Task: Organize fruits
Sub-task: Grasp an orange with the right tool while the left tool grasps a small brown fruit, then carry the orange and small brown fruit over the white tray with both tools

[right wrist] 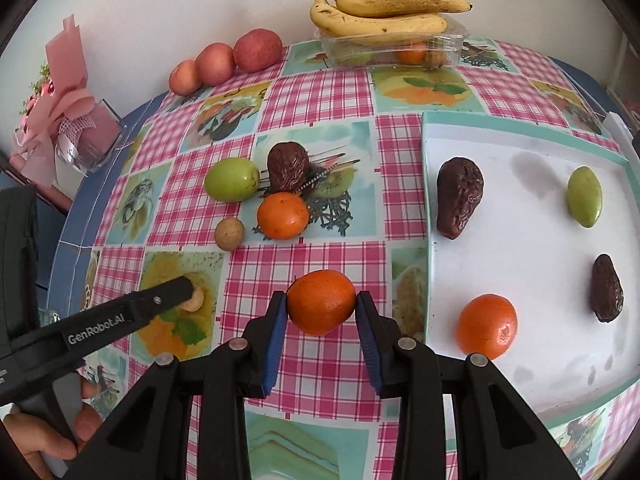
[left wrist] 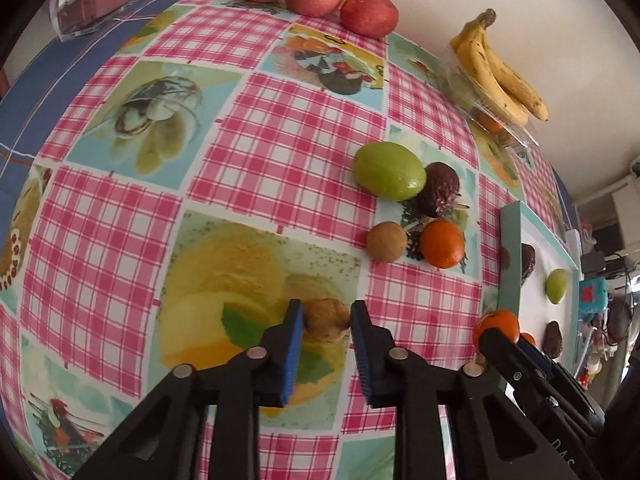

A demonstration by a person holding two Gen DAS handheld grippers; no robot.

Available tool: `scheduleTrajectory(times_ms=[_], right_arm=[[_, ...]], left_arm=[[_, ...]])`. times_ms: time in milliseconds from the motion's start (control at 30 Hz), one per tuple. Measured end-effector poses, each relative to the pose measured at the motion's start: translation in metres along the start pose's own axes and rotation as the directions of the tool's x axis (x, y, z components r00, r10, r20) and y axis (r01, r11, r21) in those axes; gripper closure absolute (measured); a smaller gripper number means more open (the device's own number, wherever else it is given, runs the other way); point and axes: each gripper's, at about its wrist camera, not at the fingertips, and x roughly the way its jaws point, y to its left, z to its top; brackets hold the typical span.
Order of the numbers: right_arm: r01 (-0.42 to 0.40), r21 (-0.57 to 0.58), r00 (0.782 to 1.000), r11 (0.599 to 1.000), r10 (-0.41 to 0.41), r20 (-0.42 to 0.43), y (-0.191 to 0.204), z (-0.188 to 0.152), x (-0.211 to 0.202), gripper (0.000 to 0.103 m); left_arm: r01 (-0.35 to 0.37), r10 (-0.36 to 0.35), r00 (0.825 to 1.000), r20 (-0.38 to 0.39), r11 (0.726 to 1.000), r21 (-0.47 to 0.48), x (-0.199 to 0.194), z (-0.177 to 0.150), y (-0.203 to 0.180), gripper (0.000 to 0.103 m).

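Note:
My left gripper (left wrist: 324, 322) is shut on a small tan round fruit (left wrist: 326, 318) low over the tablecloth; it also shows in the right wrist view (right wrist: 188, 294). My right gripper (right wrist: 322, 306) is shut on a tangerine (right wrist: 322, 306), just left of the white tray (right wrist: 520, 280). The tray holds two dark wrinkled fruits (right wrist: 458, 196), a green fruit (right wrist: 585, 196) and a tangerine (right wrist: 487, 326). On the cloth lie a green fruit (right wrist: 232, 179), a dark fruit (right wrist: 288, 166), a tangerine (right wrist: 283, 215) and a small brown fruit (right wrist: 229, 233).
Three red apples (right wrist: 224, 62) stand along the wall at the back. Bananas (right wrist: 380, 12) rest on a clear plastic box (right wrist: 392, 50) with fruit inside. A pink gift bouquet (right wrist: 60, 108) stands at the far left. The tablecloth (right wrist: 328, 100) is pink checked.

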Motion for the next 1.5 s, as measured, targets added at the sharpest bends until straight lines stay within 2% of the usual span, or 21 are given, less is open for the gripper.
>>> scheduleTrajectory(times_ms=[133,233,433,600,867,1100,1300,1500], right_arm=[[-0.007,0.002,1.000,1.000,0.007,0.007,0.000,0.001,-0.003,0.067],[-0.010,0.006,1.000,1.000,0.010,0.015,-0.001,0.002,-0.006,0.067],[-0.010,0.045,0.999,0.999,0.008,0.045,-0.012,0.004,-0.019,0.067],[0.041,0.086,0.997,0.995,-0.047,0.065,-0.031,0.004,-0.031,0.067],[0.107,0.190,0.987,0.976,-0.127,0.096,-0.076,0.006,-0.049,0.067],[0.160,0.286,0.976,0.945,-0.194,0.095,-0.120,0.005,-0.060,0.067],[0.184,0.344,0.968,0.921,-0.232,0.101,-0.149,0.009,-0.067,0.067],[0.213,0.388,0.958,0.897,-0.270,0.098,-0.173,0.018,-0.066,0.067]], left_arm=[[-0.006,0.006,1.000,0.018,1.000,0.006,-0.003,0.002,-0.002,0.078],[0.020,-0.020,0.999,0.045,1.000,0.001,-0.011,0.004,-0.005,0.078],[0.016,-0.026,0.994,0.108,0.996,0.091,-0.030,0.004,-0.034,0.078],[0.025,-0.046,0.991,0.129,0.987,0.159,-0.036,-0.001,-0.062,0.078],[0.073,-0.104,0.989,0.106,0.961,0.265,-0.033,-0.016,-0.110,0.078],[0.147,-0.181,0.982,0.057,0.918,0.369,-0.016,-0.029,-0.169,0.078],[0.159,-0.182,0.983,0.013,0.890,0.426,0.009,-0.031,-0.202,0.078],[0.137,-0.153,0.988,-0.003,0.875,0.464,0.030,-0.029,-0.220,0.078]])
